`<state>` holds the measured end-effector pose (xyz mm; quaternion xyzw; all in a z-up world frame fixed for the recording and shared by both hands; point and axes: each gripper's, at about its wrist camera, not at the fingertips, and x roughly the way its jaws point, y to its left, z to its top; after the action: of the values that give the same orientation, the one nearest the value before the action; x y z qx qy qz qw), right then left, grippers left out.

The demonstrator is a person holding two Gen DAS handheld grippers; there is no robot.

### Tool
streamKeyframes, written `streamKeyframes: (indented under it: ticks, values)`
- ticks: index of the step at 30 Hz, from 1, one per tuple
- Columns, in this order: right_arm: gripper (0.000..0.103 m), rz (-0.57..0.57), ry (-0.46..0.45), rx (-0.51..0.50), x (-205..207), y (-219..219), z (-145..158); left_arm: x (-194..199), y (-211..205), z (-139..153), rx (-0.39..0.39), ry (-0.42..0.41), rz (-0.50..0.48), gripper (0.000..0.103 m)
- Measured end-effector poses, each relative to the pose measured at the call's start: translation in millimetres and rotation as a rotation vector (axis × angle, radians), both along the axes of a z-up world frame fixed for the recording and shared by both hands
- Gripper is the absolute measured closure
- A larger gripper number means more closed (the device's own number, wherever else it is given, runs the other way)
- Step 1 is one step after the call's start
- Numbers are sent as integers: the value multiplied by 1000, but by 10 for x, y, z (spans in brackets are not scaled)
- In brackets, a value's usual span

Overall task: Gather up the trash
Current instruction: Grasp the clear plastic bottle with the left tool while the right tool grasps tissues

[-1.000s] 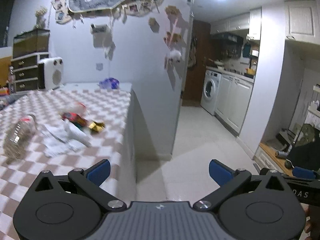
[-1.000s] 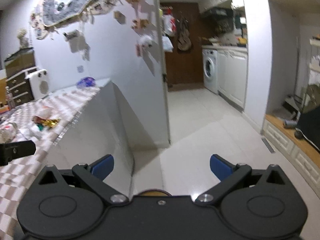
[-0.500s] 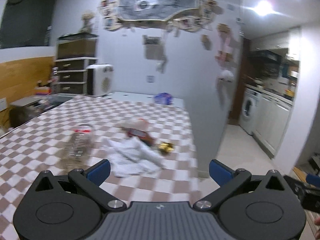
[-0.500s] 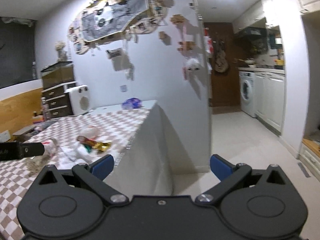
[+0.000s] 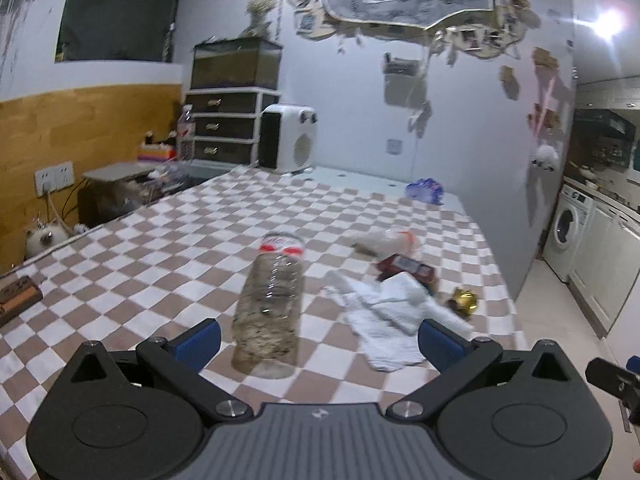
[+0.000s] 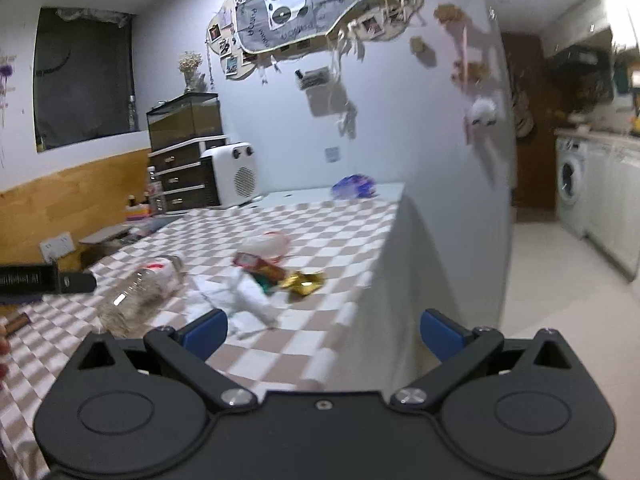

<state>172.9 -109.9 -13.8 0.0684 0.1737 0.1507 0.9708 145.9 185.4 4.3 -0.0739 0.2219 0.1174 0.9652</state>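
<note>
Trash lies on a checkered tablecloth (image 5: 168, 256): a clear plastic bottle (image 5: 272, 300) on its side with a red label, crumpled white tissue (image 5: 392, 312), a red wrapper (image 5: 406, 266), a gold foil wrapper (image 5: 464, 300) and a clear plastic bag (image 5: 388, 240). My left gripper (image 5: 316, 340) is open and empty, just before the bottle's base. My right gripper (image 6: 324, 332) is open and empty, near the table's right edge, with the bottle (image 6: 140, 288), tissue (image 6: 244, 300) and gold foil (image 6: 304, 280) ahead of it.
A white heater (image 5: 288, 138), dark drawers (image 5: 224, 128) and a blue-purple bag (image 5: 424, 190) stand at the table's far end. A brown object (image 5: 16, 296) lies at the left edge. To the right are bare floor (image 6: 560, 280) and a washing machine (image 6: 570, 184).
Both grippers have swung left from the floor and kitchen toward the table. The bottle and other trash now lie right ahead. Both stay open.
</note>
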Motion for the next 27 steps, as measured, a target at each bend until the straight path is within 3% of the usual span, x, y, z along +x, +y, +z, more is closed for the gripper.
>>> streamKeyframes:
  ticks: [5, 7, 11, 13, 18, 20, 21, 22, 24, 27]
  values:
    - [1, 52, 28, 9, 344, 257, -46, 192, 202, -168, 5, 30, 43, 0]
    - [16, 77, 41, -3, 485, 375, -56, 263, 258, -211, -2, 23, 38, 0]
    - [30, 155, 89, 24, 835, 598, -108, 454, 348, -295, 2, 24, 7, 6]
    - [43, 184, 111, 15, 1009, 724, -164, 557, 366, -340, 10, 41, 4, 8]
    - [55, 202, 140, -55, 1319, 1003, -314, 763, 495, -464, 5, 68, 32, 20]
    - [69, 196, 158, -82, 1412, 1090, -377, 812, 526, -485, 3, 71, 27, 26]
    - [86, 200, 166, -96, 1440, 1126, -399, 828, 528, -493, 2, 75, 20, 31]
    - [92, 203, 178, -106, 1470, 1148, -413, 836, 525, -497, 3, 80, 15, 34]
    - [97, 202, 177, -114, 1455, 1163, -419, 831, 509, -497, 16, 84, 25, 43]
    - [101, 213, 171, -80, 1358, 1075, -374, 748, 484, -484, 8, 84, 19, 43]
